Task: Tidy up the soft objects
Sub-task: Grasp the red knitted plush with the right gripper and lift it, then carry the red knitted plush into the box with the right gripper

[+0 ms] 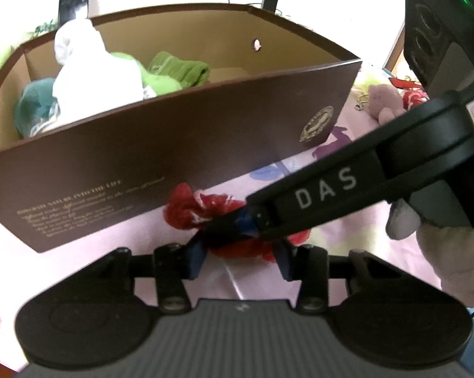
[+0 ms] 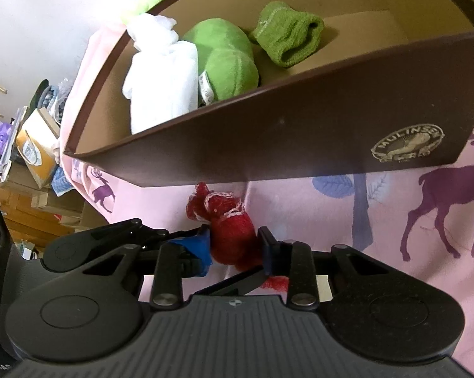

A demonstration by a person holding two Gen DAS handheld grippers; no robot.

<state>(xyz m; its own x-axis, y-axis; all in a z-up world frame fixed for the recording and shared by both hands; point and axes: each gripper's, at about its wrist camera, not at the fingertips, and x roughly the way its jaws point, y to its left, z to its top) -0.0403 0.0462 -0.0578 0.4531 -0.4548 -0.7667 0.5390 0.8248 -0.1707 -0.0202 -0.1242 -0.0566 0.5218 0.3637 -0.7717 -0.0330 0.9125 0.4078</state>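
A small red knitted thing (image 1: pixel 186 208) (image 2: pixel 234 236) lies on the pink cloth just in front of the brown box (image 1: pixel 174 145) (image 2: pixel 300 126). My right gripper (image 2: pixel 235 252) is shut on it, a pad pressing each side. In the left wrist view the right gripper (image 1: pixel 227 230) reaches in from the right, marked DAS. My left gripper (image 1: pixel 239 260) straddles the same red thing from below. A strip of cloth shows beside its left pad, so it stands open. One of its fingers (image 2: pixel 126 236) shows in the right wrist view.
Inside the box lie a white cloth (image 1: pixel 89 60), a green plush (image 2: pixel 227 60), a green knit piece (image 2: pixel 287 34) and something teal (image 1: pixel 32 104). A pink plush (image 1: pixel 385 100) sits to the box's right. A hand (image 1: pixel 451 252) holds the right gripper. Boxes and clutter (image 2: pixel 35 154) stand past the cloth's left edge.
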